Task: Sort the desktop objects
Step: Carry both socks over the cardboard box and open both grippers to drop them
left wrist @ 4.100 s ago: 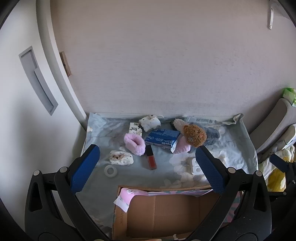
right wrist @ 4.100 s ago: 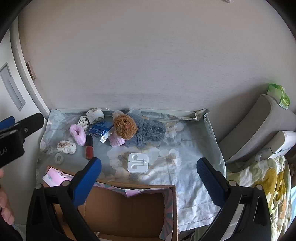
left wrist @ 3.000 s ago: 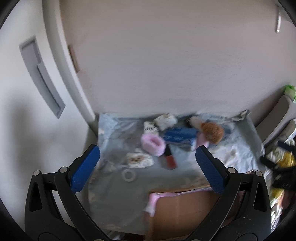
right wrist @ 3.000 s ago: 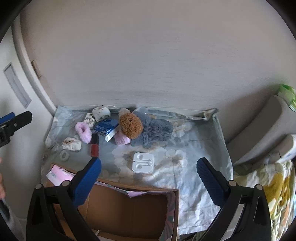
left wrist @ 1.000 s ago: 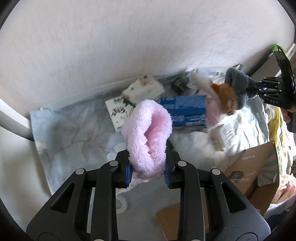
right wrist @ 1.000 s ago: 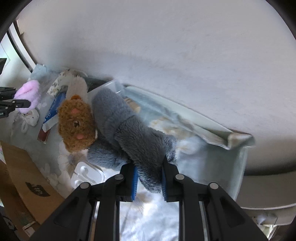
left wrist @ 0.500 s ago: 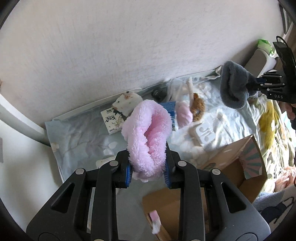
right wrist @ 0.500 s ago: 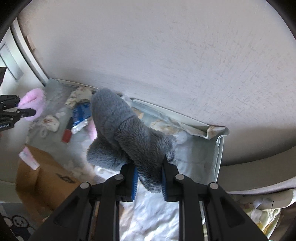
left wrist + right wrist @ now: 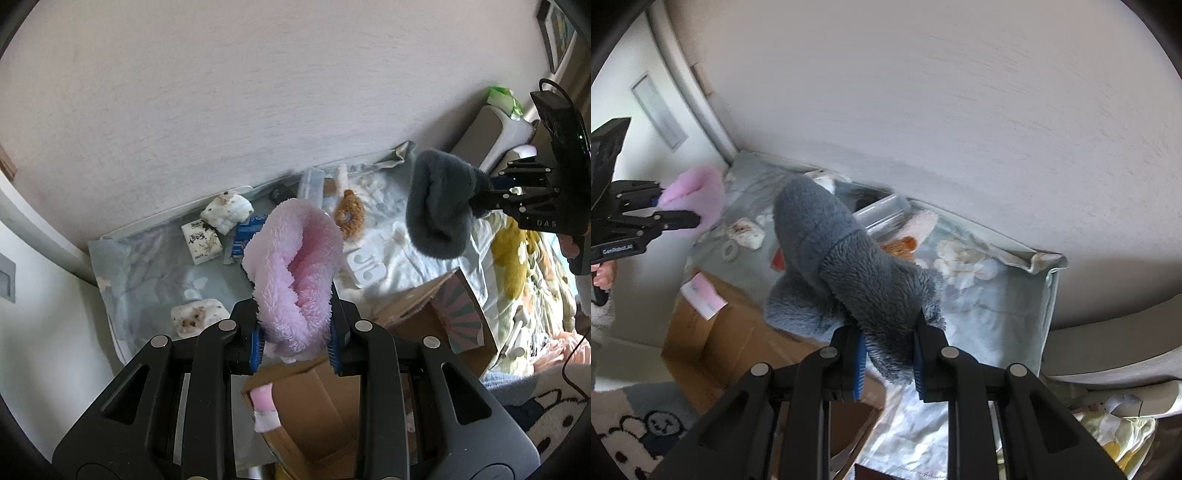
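While both of my grippers hang above the cloth-covered table (image 9: 140, 266), I note the following, placing things against the cardboard box (image 9: 325, 406).

Left gripper (image 9: 295, 341): pinching the pink fuzzy slipper (image 9: 295, 273) by its lower edge, blue pads pressed into the pile on both sides; it hangs over the box's far edge.

Right gripper (image 9: 888, 363): jaws squeezed on the grey fuzzy slipper (image 9: 849, 266), gripped at its cuff; from my left camera it sits up and to the right of the box, clear of the table.

Pink slipper, other view: I see it at the far left of my right camera (image 9: 696, 199), held out beyond the box's left corner.

Box: open, flaps up, a pink-and-white slip (image 9: 264, 410) hanging at its near-left flap.

Beyond the box, on the cloth: brown plush toy (image 9: 349, 214), white earphone case (image 9: 365, 264), blue packet (image 9: 245, 232), partly hidden behind the pink slipper.

Left of the box, on the cloth: two small patterned white bundles (image 9: 197, 317), (image 9: 227, 212), and a white printed packet (image 9: 201, 242).

Clear plastic case (image 9: 312, 184): far side of the table from the box, against the wall.

Person: a hand (image 9: 604, 277) grips the left handle.
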`<state>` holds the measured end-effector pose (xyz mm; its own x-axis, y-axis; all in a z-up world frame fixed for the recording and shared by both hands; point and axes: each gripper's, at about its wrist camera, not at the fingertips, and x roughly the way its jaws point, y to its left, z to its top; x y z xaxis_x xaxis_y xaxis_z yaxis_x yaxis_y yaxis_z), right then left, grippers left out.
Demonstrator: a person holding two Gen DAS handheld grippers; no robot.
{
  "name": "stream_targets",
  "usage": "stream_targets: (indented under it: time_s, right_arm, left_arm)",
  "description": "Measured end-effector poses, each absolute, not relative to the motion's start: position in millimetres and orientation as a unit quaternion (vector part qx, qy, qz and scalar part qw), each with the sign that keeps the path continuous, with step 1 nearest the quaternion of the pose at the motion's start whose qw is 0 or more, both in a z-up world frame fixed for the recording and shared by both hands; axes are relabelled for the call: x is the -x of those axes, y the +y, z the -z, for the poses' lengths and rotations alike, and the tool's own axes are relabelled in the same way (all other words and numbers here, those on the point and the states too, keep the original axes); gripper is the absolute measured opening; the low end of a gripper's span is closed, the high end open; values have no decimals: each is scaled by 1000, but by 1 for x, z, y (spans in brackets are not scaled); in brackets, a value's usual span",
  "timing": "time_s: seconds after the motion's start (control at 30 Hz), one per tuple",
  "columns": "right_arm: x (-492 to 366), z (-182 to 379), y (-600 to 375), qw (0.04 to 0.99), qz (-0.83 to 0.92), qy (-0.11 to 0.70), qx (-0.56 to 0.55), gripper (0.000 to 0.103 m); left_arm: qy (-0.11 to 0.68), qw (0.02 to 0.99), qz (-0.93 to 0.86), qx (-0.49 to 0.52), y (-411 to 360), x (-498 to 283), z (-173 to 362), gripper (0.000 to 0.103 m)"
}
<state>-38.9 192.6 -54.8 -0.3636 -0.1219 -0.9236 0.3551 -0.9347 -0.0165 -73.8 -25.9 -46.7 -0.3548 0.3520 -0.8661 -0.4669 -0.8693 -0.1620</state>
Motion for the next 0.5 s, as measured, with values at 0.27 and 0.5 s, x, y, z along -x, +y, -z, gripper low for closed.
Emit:
stream_targets:
  time_s: [0.27, 0.5]
  right_arm:
    - [2, 63, 170, 184, 798, 132, -558, 19]
    - [-31, 87, 153, 216, 766, 145, -587, 19]
  left_arm:
    - [67, 265, -800, 535, -10, 34, 54, 24]
    - [86, 278, -772, 565, 0, 1, 80, 24]
